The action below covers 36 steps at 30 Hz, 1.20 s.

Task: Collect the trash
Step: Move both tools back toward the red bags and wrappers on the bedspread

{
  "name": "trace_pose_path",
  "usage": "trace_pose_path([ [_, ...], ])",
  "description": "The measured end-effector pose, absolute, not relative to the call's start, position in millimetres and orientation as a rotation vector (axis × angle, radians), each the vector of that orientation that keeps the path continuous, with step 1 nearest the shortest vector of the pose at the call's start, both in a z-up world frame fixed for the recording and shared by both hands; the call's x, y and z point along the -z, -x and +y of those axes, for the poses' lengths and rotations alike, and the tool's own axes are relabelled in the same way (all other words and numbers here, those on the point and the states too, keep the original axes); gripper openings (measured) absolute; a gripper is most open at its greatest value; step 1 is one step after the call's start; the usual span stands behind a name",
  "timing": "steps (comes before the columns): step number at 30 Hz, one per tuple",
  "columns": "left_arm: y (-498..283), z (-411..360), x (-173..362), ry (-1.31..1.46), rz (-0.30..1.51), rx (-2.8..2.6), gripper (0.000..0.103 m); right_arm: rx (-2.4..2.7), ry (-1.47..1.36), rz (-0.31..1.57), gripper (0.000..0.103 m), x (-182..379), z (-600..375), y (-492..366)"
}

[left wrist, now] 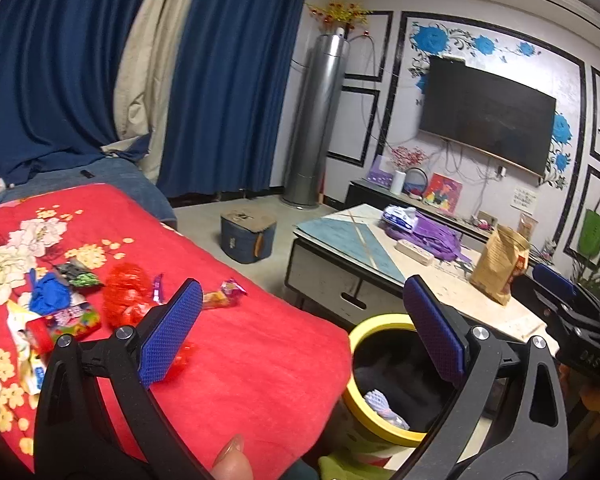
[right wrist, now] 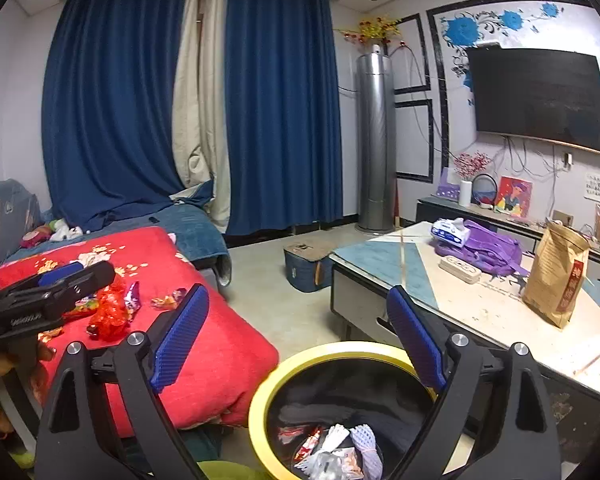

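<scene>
Hovering over yellow-rimmed bin, right gripper fingers spread, left gripper spread, wrappers beyond.

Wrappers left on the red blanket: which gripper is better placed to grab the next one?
Probably left. The left gripper is open and empty beside the wrappers on the red blanket. The right gripper, also open and empty, hangs above the yellow-rimmed bin, farther from them.

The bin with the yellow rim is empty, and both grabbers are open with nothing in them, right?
Not quite. The bin is not empty: the right wrist view shows wrappers lying at its bottom. The rest holds: the left gripper and right gripper are both open and hold nothing.
</scene>
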<state>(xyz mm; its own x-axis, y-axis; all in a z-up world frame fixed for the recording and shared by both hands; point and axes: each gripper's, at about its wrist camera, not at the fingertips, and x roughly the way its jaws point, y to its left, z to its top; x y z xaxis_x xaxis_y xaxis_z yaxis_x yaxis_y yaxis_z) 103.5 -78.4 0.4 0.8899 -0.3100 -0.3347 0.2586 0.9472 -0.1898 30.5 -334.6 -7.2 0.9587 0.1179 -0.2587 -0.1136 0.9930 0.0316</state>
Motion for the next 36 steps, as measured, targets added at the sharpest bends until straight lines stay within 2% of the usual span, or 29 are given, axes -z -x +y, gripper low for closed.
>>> trace_pose_path([
  [28,-104,25,0,0.190,0.392,0.022,0.092,-0.429,0.026,0.320,0.090,-1,-210,-50],
  [36,-109,69,8,0.213,0.469,-0.068,0.092,-0.489,0.038,0.361,0.090,9,-172,-71],
])
